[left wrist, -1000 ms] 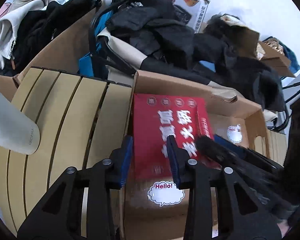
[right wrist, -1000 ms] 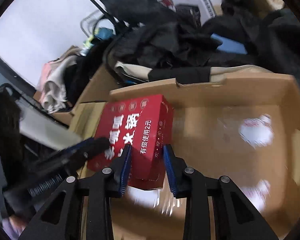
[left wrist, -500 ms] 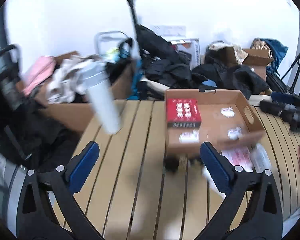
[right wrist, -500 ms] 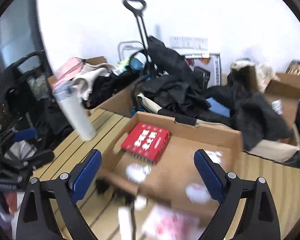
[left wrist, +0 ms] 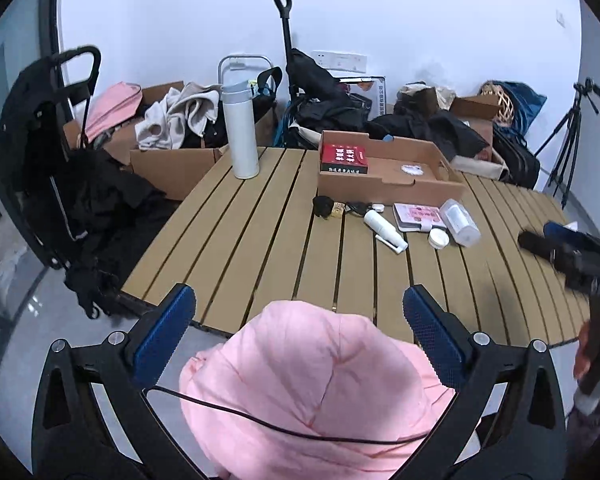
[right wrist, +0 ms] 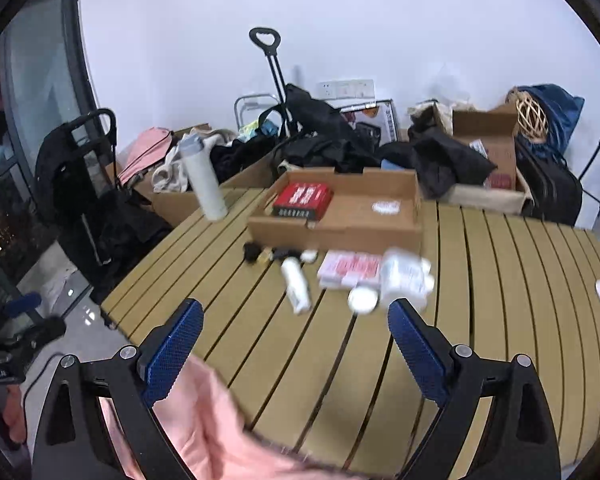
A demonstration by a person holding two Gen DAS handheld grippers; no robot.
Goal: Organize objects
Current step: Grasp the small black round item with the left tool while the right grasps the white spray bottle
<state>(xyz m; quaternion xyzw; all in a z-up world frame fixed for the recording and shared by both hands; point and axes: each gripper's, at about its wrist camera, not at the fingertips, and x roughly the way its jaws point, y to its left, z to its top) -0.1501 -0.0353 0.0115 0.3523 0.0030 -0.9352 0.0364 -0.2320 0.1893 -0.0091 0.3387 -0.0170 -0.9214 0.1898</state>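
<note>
From the left I see the white flask (left wrist: 241, 131) upright on the counter (left wrist: 260, 240), the red box (left wrist: 344, 158) in the cardboard tray (left wrist: 392, 190), loose bottles (left wrist: 459, 222) beside it. Both tongs, left (left wrist: 299, 332) and right (right wrist: 296, 344), gape empty; I might roll those bottles off by approaching carelessly.

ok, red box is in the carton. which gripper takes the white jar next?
Probably right. The white jar lies just ahead of the open right gripper; from the open left gripper it sits farther off, to the right.
</note>
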